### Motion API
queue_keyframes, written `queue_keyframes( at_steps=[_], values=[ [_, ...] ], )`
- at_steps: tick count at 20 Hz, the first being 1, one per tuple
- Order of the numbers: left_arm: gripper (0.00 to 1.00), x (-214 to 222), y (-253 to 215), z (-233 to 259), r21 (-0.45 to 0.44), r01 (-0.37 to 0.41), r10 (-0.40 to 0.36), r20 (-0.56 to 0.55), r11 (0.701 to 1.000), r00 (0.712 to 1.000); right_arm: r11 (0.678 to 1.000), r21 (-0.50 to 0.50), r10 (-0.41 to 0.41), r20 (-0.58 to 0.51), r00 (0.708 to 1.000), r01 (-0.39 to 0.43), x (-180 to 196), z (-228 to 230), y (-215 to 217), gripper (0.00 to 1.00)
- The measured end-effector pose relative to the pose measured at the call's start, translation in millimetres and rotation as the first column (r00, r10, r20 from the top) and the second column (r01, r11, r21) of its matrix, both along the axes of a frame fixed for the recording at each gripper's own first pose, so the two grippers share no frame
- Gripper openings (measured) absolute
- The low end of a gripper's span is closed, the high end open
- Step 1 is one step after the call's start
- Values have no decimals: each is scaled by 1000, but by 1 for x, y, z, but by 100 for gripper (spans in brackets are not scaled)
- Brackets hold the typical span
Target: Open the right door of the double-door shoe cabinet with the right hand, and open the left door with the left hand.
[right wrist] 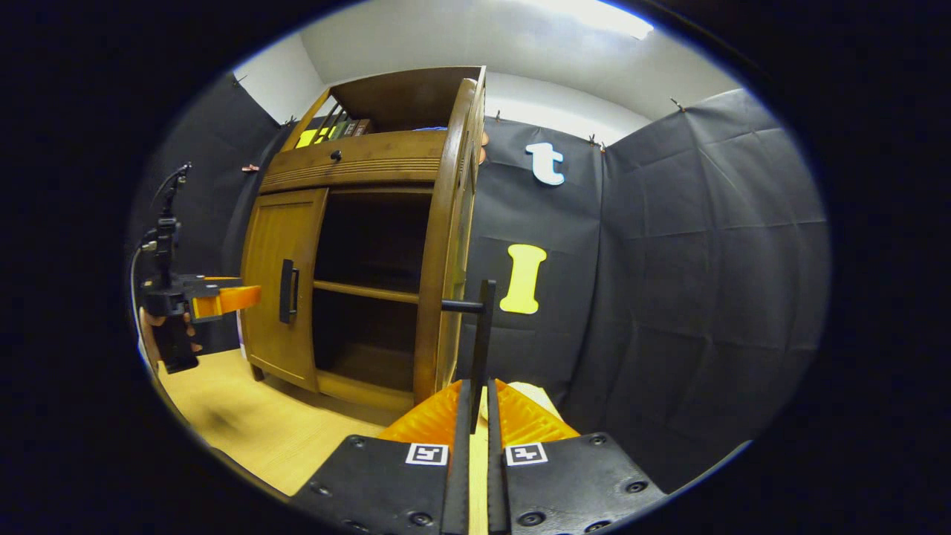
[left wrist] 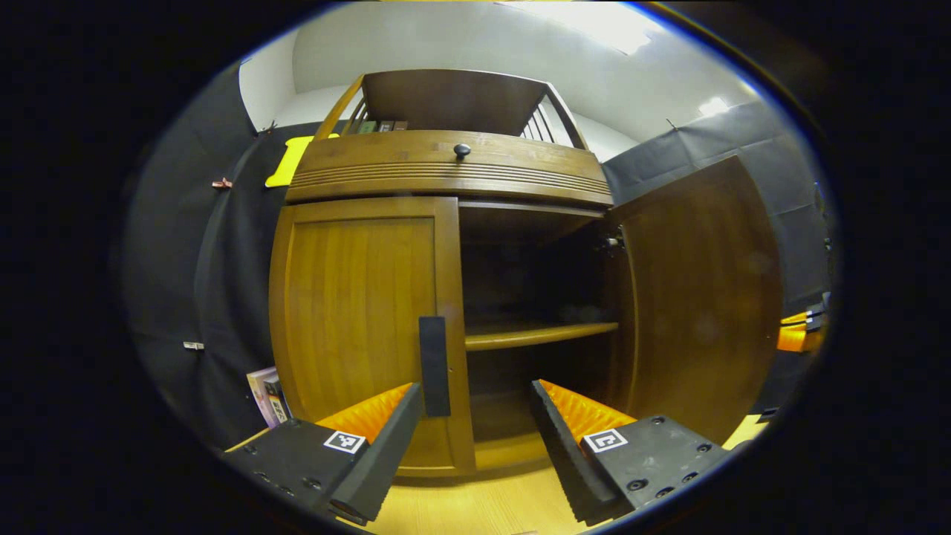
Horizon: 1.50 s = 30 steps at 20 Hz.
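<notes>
right gripper view: right gripper (right wrist: 475, 405) clamps the open right door's handle (right wrist: 483, 349); left gripper (left wrist: 475, 416) gapes, empty.

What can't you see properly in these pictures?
- Left gripper view: the back of the shoe cabinet above its shelf is too dark.
- Left gripper view: books beside it are cut off by the left door.
- Right gripper view: the right door is edge-on, hiding its front.
</notes>
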<state>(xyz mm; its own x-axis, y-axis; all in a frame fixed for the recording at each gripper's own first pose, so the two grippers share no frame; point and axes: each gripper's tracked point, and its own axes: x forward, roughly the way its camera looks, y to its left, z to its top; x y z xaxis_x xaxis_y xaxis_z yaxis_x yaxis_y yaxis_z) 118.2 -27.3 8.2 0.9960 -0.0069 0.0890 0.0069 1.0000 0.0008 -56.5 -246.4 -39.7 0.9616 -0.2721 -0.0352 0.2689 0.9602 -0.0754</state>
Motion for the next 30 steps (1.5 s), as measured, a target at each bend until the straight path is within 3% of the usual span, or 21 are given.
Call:
queue_keyframes(
  at_steps=[6,10,14,20,23,28,30],
  values=[
    [91,58,22,-19,12,-43,43,-36,999,998,997,1,-76,0,997,76,-38,8,-23,19],
    [90,89,33,-21,-22,-56,56,-3,998,998,990,-19,-139,24,990,139,-65,18,-38,90],
    [87,109,39,-22,-13,-80,80,8,997,997,979,-25,-200,32,979,200,-84,20,-51,90],
    [60,127,45,-35,-77,-98,96,-22,992,995,974,17,-228,39,973,228,-101,21,-56,87],
    [39,125,41,-32,-95,-77,76,-20,992,997,968,10,-253,36,967,252,-107,21,-63,87],
    [31,119,40,-34,-100,-68,64,-44,993,997,966,20,-257,28,966,256,-115,19,-60,87],
    [34,109,40,-35,-113,-47,41,-58,992,997,968,15,-250,30,968,249,-112,20,-59,87]
  ],
)
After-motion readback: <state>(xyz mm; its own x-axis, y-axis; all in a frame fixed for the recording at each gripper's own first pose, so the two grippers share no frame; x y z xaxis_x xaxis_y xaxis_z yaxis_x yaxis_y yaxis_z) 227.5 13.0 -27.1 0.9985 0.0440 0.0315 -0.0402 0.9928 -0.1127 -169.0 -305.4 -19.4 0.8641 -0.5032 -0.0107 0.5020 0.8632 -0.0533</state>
